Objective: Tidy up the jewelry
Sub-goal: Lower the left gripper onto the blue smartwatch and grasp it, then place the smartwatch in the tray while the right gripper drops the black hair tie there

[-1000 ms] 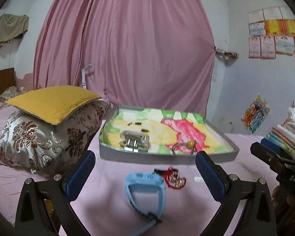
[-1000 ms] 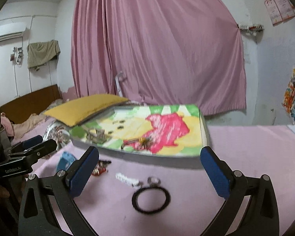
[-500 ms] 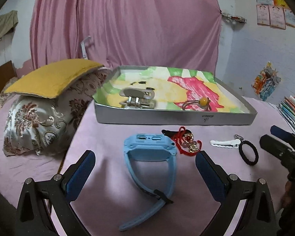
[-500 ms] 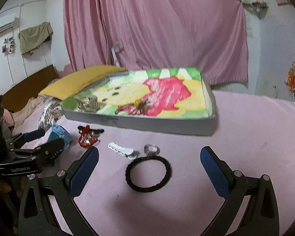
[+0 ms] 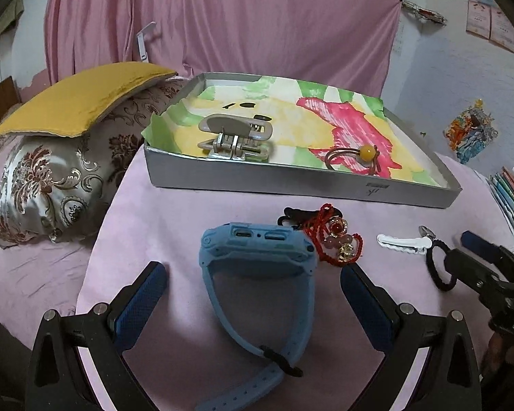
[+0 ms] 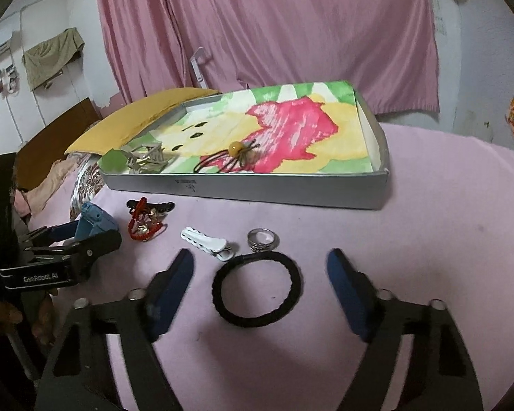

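A grey tray point(image 5: 291, 179) with a colourful liner holds a grey hair claw point(image 5: 236, 135) and a hair tie with a yellow bead point(image 5: 354, 157). In front of it on the pink cloth lie a blue watch point(image 5: 257, 274), a red bead bracelet point(image 5: 335, 239), a white hair clip point(image 5: 402, 241) and a black hair band point(image 6: 257, 289) with a silver ring point(image 6: 262, 239) beside it. My left gripper point(image 5: 252, 289) is open, its fingers either side of the watch. My right gripper point(image 6: 258, 279) is open, its fingers either side of the black band.
A patterned pillow point(image 5: 51, 178) with a yellow cushion point(image 5: 75, 102) on top lies left of the tray. A pink curtain point(image 5: 222, 17) hangs behind. Stacked books point(image 5: 510, 188) sit at the right edge. Pink cloth point(image 6: 445, 222) stretches right of the tray.
Both grippers have moved down and forward to the items on the cloth. The watch now lies between the left fingers and the black band between the right fingers. Both stay open.
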A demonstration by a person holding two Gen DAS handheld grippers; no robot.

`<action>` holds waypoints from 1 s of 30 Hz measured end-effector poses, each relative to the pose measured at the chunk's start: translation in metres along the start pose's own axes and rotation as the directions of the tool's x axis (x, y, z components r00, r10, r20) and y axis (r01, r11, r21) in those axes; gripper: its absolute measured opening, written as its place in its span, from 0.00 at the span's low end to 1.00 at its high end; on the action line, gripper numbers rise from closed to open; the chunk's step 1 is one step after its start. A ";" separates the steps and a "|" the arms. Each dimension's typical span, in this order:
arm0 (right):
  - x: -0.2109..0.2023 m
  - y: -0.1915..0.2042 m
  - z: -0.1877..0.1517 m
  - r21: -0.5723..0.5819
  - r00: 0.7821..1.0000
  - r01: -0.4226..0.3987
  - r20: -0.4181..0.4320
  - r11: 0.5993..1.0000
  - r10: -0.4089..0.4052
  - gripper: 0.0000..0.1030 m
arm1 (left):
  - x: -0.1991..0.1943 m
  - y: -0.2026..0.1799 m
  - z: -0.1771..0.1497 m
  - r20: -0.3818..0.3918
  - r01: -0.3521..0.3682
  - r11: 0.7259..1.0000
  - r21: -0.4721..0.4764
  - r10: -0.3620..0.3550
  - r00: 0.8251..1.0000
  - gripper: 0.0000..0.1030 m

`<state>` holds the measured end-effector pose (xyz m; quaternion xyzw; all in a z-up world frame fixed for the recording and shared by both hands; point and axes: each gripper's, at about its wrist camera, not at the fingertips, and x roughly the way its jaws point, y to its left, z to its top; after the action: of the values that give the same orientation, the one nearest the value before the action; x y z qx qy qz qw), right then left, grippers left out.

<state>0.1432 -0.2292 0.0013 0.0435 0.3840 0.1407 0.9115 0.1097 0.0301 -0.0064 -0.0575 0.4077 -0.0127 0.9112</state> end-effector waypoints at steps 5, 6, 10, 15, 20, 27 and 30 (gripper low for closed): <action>0.008 -0.004 0.000 0.011 0.999 0.009 -0.039 1.000 -0.008 0.54 | 0.001 0.002 0.006 0.000 0.003 1.000 -0.015 -0.003 1.000 0.91; 0.009 -0.002 0.001 0.003 0.999 0.018 -0.043 1.000 -0.017 0.54 | 0.001 0.002 0.007 0.000 0.003 1.000 -0.015 -0.003 1.000 0.88; 0.009 0.001 0.001 -0.015 0.998 0.034 -0.047 0.999 -0.035 0.44 | 0.004 0.000 0.011 0.000 -0.007 1.000 0.006 0.007 1.000 0.71; 0.008 -0.002 0.001 -0.035 0.998 0.040 -0.049 0.999 -0.042 0.28 | 0.003 0.000 0.012 0.000 0.009 1.000 0.024 -0.009 1.000 0.56; 0.006 -0.002 -0.001 -0.082 0.997 0.051 -0.051 0.995 -0.056 0.12 | 0.002 -0.003 0.010 0.001 0.017 0.999 0.036 -0.017 1.000 0.54; 0.003 0.007 -0.005 -0.154 0.999 0.000 -0.045 0.988 -0.007 0.04 | -0.005 -0.008 0.002 0.010 0.041 0.999 0.028 -0.042 0.999 0.54; -0.001 0.009 -0.008 -0.156 1.000 -0.015 -0.030 0.988 0.010 0.04 | -0.009 -0.012 -0.003 0.020 0.063 0.998 0.028 -0.063 0.998 0.54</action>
<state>0.1352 -0.2215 -0.0023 -0.0277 0.3847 0.1766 0.9056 0.1018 0.0188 -0.0009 -0.0580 0.3959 -0.0464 0.9153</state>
